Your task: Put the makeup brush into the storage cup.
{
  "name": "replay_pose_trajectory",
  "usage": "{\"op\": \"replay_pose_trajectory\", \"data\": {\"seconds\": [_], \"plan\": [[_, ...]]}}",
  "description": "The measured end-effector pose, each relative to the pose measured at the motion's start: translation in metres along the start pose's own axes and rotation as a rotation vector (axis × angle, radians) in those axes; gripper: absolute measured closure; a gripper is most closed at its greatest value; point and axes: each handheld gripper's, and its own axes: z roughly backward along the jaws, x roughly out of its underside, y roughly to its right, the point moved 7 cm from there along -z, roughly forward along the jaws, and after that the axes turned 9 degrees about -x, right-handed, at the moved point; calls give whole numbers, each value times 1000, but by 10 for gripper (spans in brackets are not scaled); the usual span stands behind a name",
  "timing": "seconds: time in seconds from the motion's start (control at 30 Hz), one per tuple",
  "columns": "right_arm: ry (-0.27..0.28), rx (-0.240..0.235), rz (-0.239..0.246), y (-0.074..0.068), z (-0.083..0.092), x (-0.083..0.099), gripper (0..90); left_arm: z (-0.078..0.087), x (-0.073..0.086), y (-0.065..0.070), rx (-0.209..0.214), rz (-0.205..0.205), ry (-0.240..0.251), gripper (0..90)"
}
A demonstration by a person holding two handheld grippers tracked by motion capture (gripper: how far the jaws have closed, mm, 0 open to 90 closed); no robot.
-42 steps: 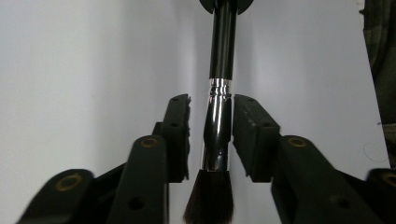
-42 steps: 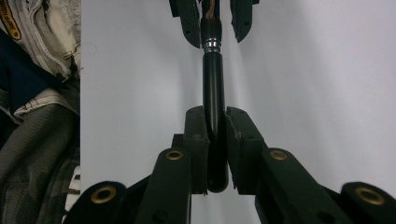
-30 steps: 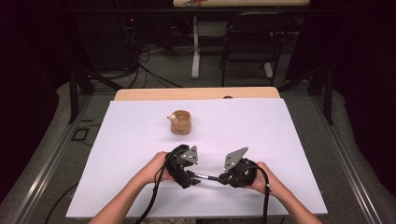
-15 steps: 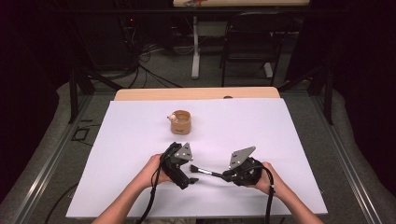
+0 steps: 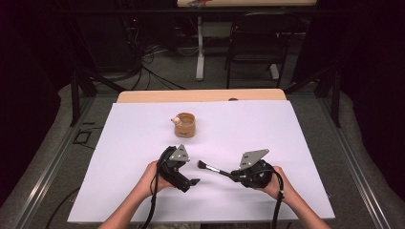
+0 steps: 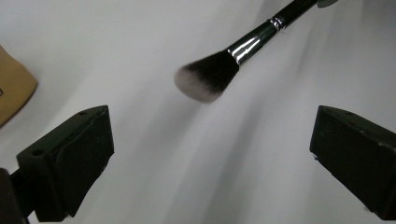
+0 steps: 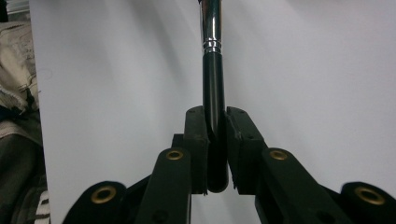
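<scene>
A small tan cup [image 5: 185,125] stood on the bench [image 5: 296,143], something pale at its rim. The right claw [image 7: 215,140] gripped a makeup brush [image 6: 219,70]; the left claw [image 6: 205,158] gaped wide, having just been opening, with nothing between its jaws.

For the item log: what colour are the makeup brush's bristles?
Black with white tips on the makeup brush, clearest in the left gripper view.

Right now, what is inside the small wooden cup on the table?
A small pale, rounded thing pokes above the rim of the cup at its left side. The cup's wall hides the rest of the inside, so what else it holds cannot be seen.
</scene>
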Motion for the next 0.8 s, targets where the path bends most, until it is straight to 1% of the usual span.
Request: {"op": "replay_pose_trajectory", "data": {"seconds": [0.03, 0.1, 0.2, 0.23, 0.3, 0.33, 0.4, 0.43, 0.5, 0.57, 0.67, 0.73, 0.77, 0.8], "plan": [[7, 7, -3, 0, 1, -1, 794, -1, 0, 0, -7, 4, 2, 0], [25, 16, -7, 0, 2, -2, 794, -3, -1, 1, -9, 20, 7, 0], [49, 32, -11, 1, 5, -4, 794, -5, 0, 2, -14, 25, 6, 0], [48, 31, -15, 1, 6, -4, 794, -5, 0, 1, -14, 27, 6, 0], [64, 47, -13, 2, 7, -5, 794, -6, 0, 0, -22, 39, 7, 0], [69, 45, -15, 2, 8, -5, 794, -6, 0, -1, -27, 46, 10, 0], [79, 63, -25, 3, 9, -6, 794, -7, 0, -3, -51, 56, 14, 0], [86, 71, -33, 3, 9, -7, 794, -7, 0, -3, -51, 63, 19, 0], [96, 84, -42, 4, 10, -8, 794, -8, -1, -4, -65, 82, 28, 0], [117, 96, -45, 4, 10, -10, 794, -7, -2, -4, -63, 93, 37, 0], [153, 111, -52, 3, 12, -13, 794, -7, -4, -5, -75, 118, 61, 0], [171, 118, -54, 2, 13, -15, 794, -7, -5, -6, -80, 131, 68, 0], [184, 126, -58, 2, 13, -17, 794, -7, -6, -6, -79, 150, 82, 0], [192, 135, -54, 1, 13, -19, 794, -8, -7, -6, -75, 162, 86, 0]]}}
